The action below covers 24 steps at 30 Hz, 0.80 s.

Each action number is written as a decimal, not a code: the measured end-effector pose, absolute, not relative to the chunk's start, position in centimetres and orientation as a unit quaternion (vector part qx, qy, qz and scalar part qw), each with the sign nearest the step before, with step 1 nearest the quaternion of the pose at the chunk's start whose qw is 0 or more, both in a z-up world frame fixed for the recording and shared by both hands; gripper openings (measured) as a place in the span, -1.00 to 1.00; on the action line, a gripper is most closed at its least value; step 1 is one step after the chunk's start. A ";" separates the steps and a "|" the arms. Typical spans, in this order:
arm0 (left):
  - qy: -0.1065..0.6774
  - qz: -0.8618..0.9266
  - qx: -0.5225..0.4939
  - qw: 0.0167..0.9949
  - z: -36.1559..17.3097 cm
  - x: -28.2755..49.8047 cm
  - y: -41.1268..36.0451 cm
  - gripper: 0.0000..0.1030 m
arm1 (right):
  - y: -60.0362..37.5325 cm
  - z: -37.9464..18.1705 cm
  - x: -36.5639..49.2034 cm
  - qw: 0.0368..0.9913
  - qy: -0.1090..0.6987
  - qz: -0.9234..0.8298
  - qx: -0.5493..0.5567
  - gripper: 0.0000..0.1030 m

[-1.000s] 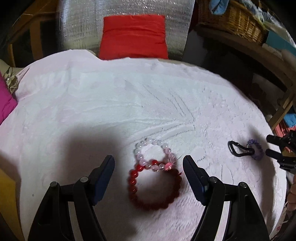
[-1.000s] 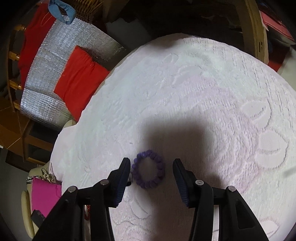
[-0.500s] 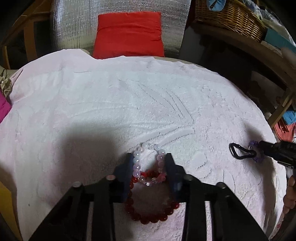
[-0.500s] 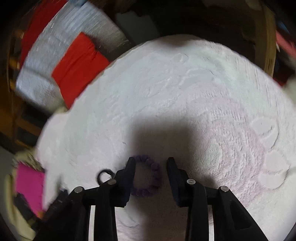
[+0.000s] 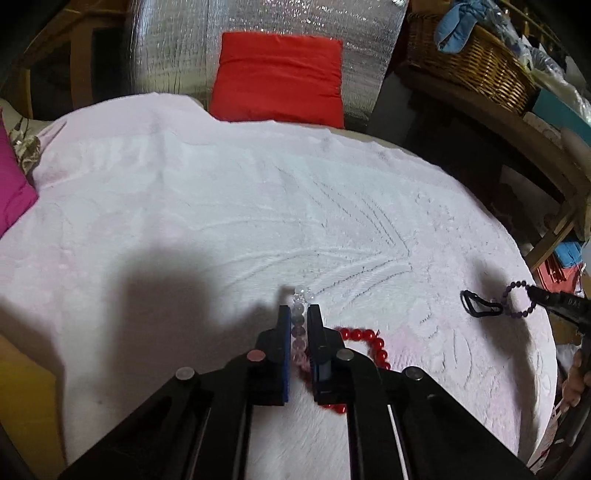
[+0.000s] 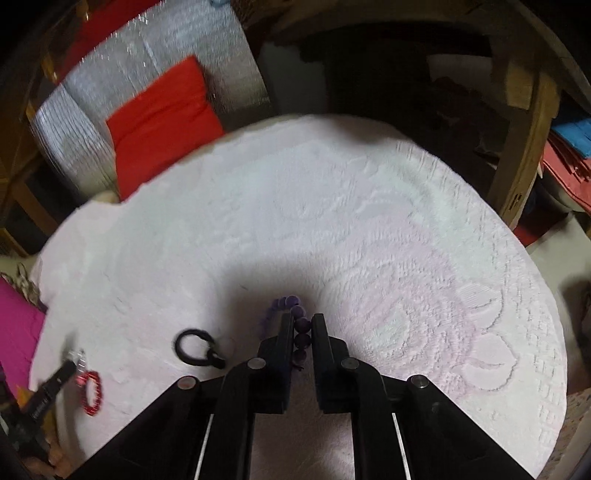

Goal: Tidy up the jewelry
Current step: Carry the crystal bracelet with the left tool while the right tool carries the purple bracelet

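Towel [image 5: 229,206] is matt pale-pink terry cloth, embossed pattern. Red bracelet [image 5: 373,341] has glossy beads; pink bracelet [image 5: 298,321] translucent, glassy. Purple bracelet [image 6: 301,325] matt. Basket [image 5: 476,70] woven wicker. Backing sheet [image 5: 280,18] crinkled silver foil (shiny).

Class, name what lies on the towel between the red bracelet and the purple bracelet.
A black ring lies between the red bracelet and the purple bracelet, clearest in the right wrist view.

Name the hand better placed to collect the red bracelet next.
Left. Its tongs grip the pale bracelet right beside the red bracelet; the right tongs, holding the purple bracelet, are farther.
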<state>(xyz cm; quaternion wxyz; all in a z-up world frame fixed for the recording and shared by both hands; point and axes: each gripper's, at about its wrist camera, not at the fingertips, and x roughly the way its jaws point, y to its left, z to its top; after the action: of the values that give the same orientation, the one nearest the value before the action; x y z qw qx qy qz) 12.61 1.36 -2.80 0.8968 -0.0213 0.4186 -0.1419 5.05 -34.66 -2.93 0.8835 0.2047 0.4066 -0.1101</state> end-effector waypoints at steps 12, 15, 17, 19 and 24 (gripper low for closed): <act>0.385 -0.140 0.025 0.912 -0.5 7.3 2.9 -0.82 | -29.8 0.3 1.9 0.885 0.372 0.025 0.280 -0.79; 0.404 -0.126 0.016 0.906 -1.3 7.9 3.6 -0.29 | -28.0 -0.3 1.9 0.876 0.386 0.049 0.284 -0.79; 0.415 -0.125 -0.006 0.901 -2.0 8.6 3.9 -0.03 | -26.6 -1.2 2.4 0.866 0.404 0.068 0.288 -0.79; 0.421 -0.129 -0.008 0.898 -2.5 9.1 3.5 -0.03 | -25.3 -2.2 2.9 0.858 0.418 0.086 0.287 -0.79; 0.443 -0.135 -0.010 0.886 -4.1 11.1 1.7 -0.02 | -23.3 -3.3 3.6 0.846 0.437 0.120 0.281 -0.79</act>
<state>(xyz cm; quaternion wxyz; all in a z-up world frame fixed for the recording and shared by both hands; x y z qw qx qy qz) 11.08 1.72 -4.14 0.8864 -0.0104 0.4428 -0.1350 3.60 -23.26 -3.28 0.8462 0.2813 0.4365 0.1196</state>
